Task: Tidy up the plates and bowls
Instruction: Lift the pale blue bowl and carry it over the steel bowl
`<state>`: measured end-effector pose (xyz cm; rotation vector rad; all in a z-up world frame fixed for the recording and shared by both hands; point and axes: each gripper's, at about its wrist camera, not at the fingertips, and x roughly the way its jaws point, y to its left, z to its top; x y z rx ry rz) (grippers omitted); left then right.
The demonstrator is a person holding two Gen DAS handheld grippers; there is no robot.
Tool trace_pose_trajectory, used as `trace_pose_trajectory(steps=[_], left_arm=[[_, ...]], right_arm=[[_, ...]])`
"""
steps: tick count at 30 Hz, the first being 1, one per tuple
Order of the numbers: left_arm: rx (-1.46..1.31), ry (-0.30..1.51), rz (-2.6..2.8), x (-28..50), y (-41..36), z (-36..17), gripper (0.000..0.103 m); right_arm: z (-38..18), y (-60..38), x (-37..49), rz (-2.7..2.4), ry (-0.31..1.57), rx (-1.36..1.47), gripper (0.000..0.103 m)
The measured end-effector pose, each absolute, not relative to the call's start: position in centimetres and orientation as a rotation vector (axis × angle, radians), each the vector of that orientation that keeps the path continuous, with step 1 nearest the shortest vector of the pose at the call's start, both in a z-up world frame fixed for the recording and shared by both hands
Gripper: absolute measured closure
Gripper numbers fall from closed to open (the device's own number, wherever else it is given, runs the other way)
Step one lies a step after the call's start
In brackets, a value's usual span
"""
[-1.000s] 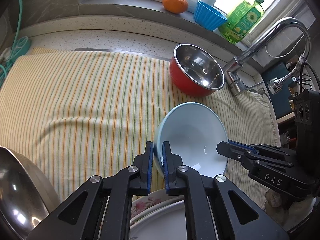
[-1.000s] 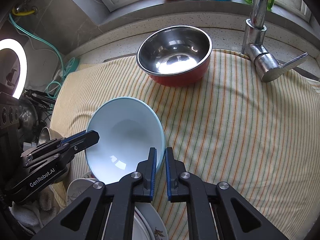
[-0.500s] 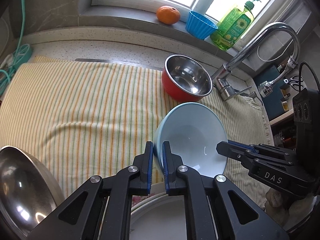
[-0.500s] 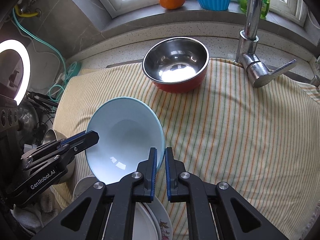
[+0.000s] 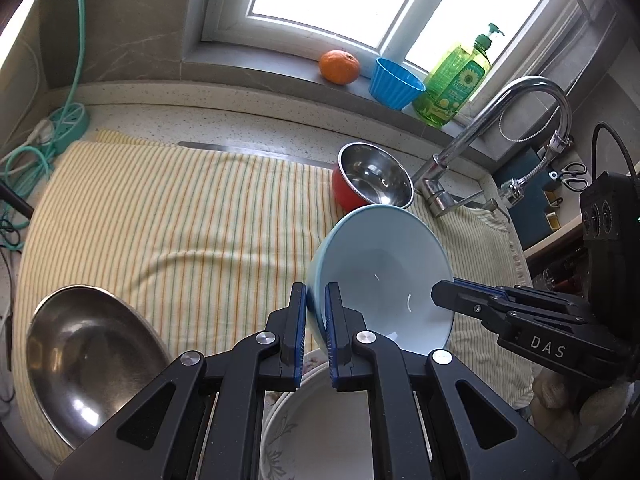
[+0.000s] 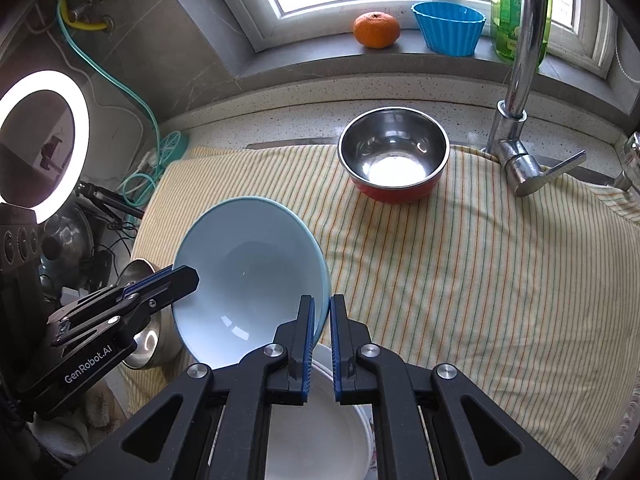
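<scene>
Left wrist view showed my left gripper [image 5: 316, 312] pinched shut on the near rim of the light blue bowl [image 5: 380, 276]. One finger sat inside the bowl and one outside. My right gripper [image 5: 444, 292] came in from the right side and held the rim across from it. In the right wrist view, that right gripper [image 6: 322, 320] was also closed on the rim, and the left gripper [image 6: 188, 276] showed at the far side of the bowl.

The blue bowl hung in the air between my two grippers, tipped a bit, over the striped cloth [image 5: 180, 232]. It touched nothing else. Under it sat a stack of white plates [image 6: 320, 420] with flower marks. A big steel bowl [image 5: 88, 360] sat to the left on the cloth. A red bowl with a shiny inside [image 6: 394, 164] stood farther back, near the tap [image 6: 520, 120].

I thought the bowl was on its way to a new spot, maybe by the red bowl.

What could go wrong? Each gripper held only a thin bit of smooth rim. If my two hands pulled apart or turned in different ways, the rim could slip out. Then the bowl could fall on the plates and chip them. If I squeezed or twisted too hard, the rim could crack. I also had to keep clear of the tap when moving back.
</scene>
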<state>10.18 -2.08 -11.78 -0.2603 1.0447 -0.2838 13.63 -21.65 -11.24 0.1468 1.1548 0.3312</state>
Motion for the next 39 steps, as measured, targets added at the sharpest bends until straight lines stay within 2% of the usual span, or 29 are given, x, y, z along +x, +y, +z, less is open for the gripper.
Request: trace_pose_trajectory(steps=[18, 28, 39], left_arm=[[-0.318, 0.992, -0.157, 5.1, 8.1, -9.6, 0.095], [-0.352, 1.014, -0.063, 3.2, 13.0, -11.0, 0.095], [-0.332, 1.073, -0.048, 3.0, 14.6, -13.5, 0.095]], right_arm=[[-8.4, -10.4, 10.9, 0.477, 1.115, 0.074, 0.096], [-10.2, -4.0, 10.8, 0.542, 1.155, 0.011, 0.096], [-13.5, -1.1, 10.9, 0.523, 1.219, -0.035, 0.096]])
